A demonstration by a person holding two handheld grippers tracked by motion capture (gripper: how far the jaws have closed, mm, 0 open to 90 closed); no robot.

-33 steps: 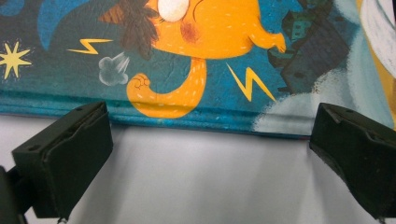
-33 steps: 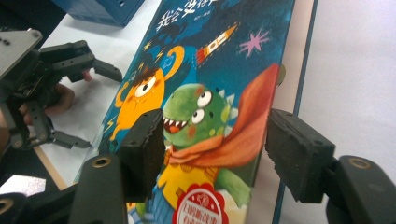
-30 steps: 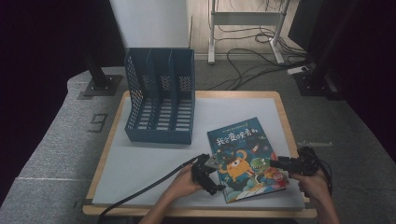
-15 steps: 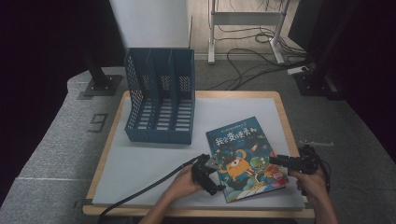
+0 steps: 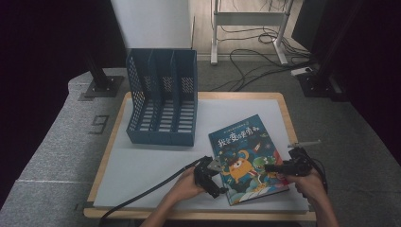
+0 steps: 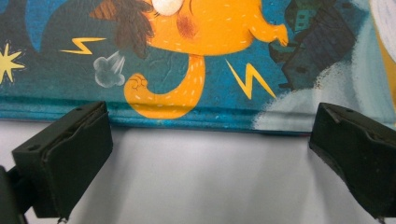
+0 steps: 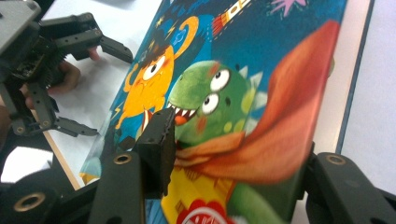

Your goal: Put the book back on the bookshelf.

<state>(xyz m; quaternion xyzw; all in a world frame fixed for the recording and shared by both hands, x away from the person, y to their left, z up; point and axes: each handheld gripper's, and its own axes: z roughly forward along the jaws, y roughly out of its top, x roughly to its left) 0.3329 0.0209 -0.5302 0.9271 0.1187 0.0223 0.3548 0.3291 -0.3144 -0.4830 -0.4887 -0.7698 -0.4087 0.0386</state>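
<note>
A picture book [image 5: 246,156] with a blue cover and cartoon monsters lies flat on the white board [image 5: 156,165], near its front right. My left gripper [image 5: 218,177] rests on the board at the book's left edge. Its jaws [image 6: 205,154] stand wide open along the spine and do not touch it. My right gripper [image 5: 272,168] reaches in from the right. In the right gripper view the book's [image 7: 261,93] right edge sits between the jaws of this gripper [image 7: 243,158]. One jaw is over the cover and the other beside the edge. These jaws have just been closing and do not clamp the book.
A blue three-slot file holder [image 5: 163,97] stands upright at the board's back left. The board sits on a wooden tabletop [image 5: 106,161], and the left gripper's cable [image 5: 146,191] trails off the front edge. Cables and stand legs lie on the floor behind.
My right gripper has slid a little to the left, further over the book's right edge. The left gripper and the book have stayed where they were.
</note>
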